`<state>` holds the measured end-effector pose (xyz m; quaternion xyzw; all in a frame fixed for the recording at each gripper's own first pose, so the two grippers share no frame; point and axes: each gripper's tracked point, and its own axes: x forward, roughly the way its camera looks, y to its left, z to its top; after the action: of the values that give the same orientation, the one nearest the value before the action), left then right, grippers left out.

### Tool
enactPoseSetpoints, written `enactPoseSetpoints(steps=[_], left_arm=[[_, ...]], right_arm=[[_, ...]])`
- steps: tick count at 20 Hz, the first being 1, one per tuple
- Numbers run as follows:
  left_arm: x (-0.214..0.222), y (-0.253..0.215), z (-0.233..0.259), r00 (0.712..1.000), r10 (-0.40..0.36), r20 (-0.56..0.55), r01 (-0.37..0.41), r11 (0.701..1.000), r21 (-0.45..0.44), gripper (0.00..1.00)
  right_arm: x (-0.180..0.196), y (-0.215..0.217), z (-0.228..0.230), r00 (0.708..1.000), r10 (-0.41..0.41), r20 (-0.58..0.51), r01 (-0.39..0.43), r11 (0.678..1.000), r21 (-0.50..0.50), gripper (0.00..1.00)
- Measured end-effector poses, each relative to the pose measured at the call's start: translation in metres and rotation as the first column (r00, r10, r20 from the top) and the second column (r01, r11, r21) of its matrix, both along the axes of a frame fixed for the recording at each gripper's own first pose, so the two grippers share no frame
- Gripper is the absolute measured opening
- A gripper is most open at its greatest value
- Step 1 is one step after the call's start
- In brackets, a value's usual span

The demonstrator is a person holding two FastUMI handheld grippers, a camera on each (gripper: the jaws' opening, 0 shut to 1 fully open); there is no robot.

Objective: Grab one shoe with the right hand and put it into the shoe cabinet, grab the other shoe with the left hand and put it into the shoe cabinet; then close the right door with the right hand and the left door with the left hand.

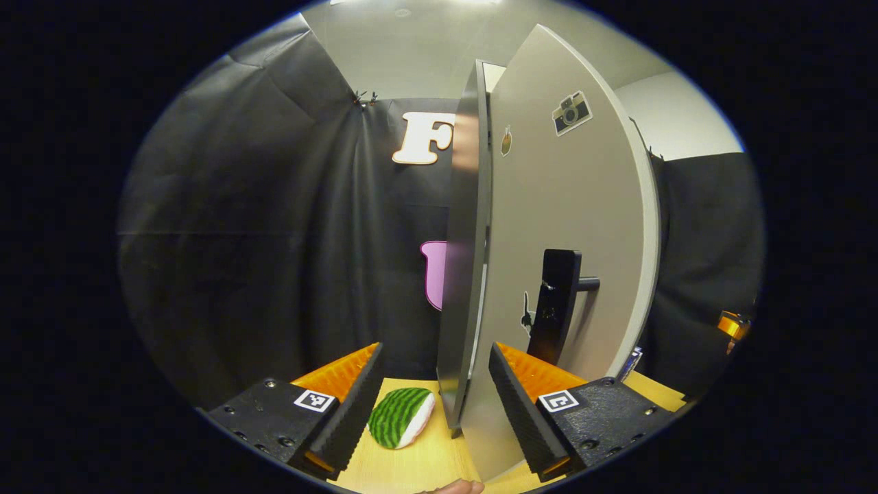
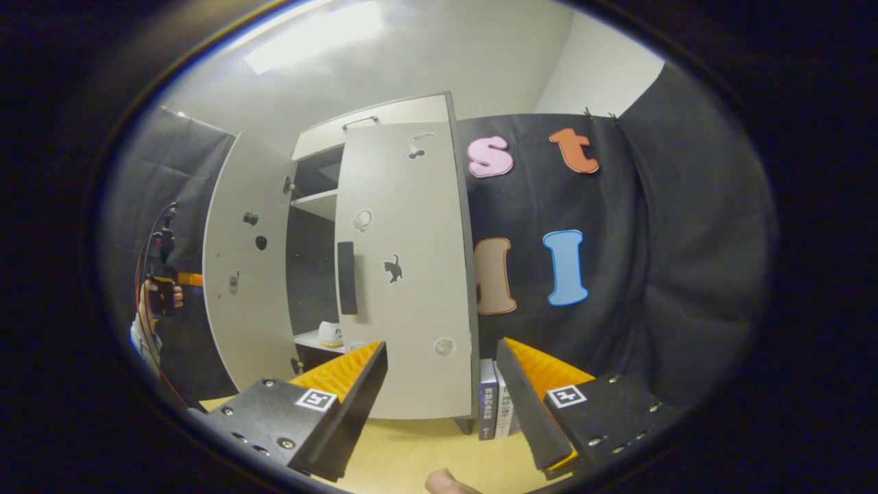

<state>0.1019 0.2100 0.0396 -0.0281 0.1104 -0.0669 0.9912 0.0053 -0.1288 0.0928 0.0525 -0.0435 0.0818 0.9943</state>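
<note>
The grey shoe cabinet [image 2: 384, 120] stands on a wooden table. Its right door [image 2: 405, 274], with a black handle [image 2: 347, 278], looks shut. Its left door [image 2: 240, 288] is swung wide open. A white shoe [image 2: 331, 334] sits on a low shelf inside, seen through the gap. My right gripper [image 2: 440, 357] is open and holds nothing, facing the right door from a short way off. My left gripper [image 1: 435, 357] is open and holds nothing, close to the outer face of the left door [image 1: 569, 226], whose black handle [image 1: 559, 302] is just ahead. A hand holds the left gripper [image 2: 161, 281] beyond the open door.
A green striped watermelon-shaped toy [image 1: 401, 417] lies on the table [image 1: 425, 460] between my left fingers. Two or three books [image 2: 494, 405] stand against the cabinet's right side. Black cloth walls close in all around.
</note>
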Motion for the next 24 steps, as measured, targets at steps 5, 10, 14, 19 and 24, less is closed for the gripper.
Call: enactPoseSetpoints(steps=[5,10,14,19,24], left_arm=[[0.002,-0.032,-0.005,0.998,-0.054,-0.01,0.053,0.996,-0.077,0.9],[0.018,-0.05,-0.015,1.0,0.006,-0.005,-0.007,0.997,-0.08,0.89],[0.022,-0.064,-0.016,1.0,-0.018,-0.009,0.017,0.998,-0.064,0.95],[0.026,-0.092,-0.018,1.0,-0.019,-0.003,0.019,0.999,-0.029,0.95],[0.035,-0.13,-0.025,0.998,-0.053,-0.028,0.052,0.998,-0.029,0.94]], right_arm=[[0.001,0.014,-0.003,1.0,-0.009,-0.024,0.01,0.999,0.04,0.94],[-0.003,0.037,-0.007,0.999,-0.017,-0.049,0.019,0.999,0.043,0.96],[-0.007,0.038,-0.015,0.997,-0.041,-0.067,0.043,0.999,0.032,0.95],[-0.015,0.054,-0.015,0.997,-0.057,-0.059,0.057,0.998,-0.004,0.95],[-0.02,0.077,-0.021,0.996,-0.035,-0.076,0.032,0.999,-0.044,0.95]])
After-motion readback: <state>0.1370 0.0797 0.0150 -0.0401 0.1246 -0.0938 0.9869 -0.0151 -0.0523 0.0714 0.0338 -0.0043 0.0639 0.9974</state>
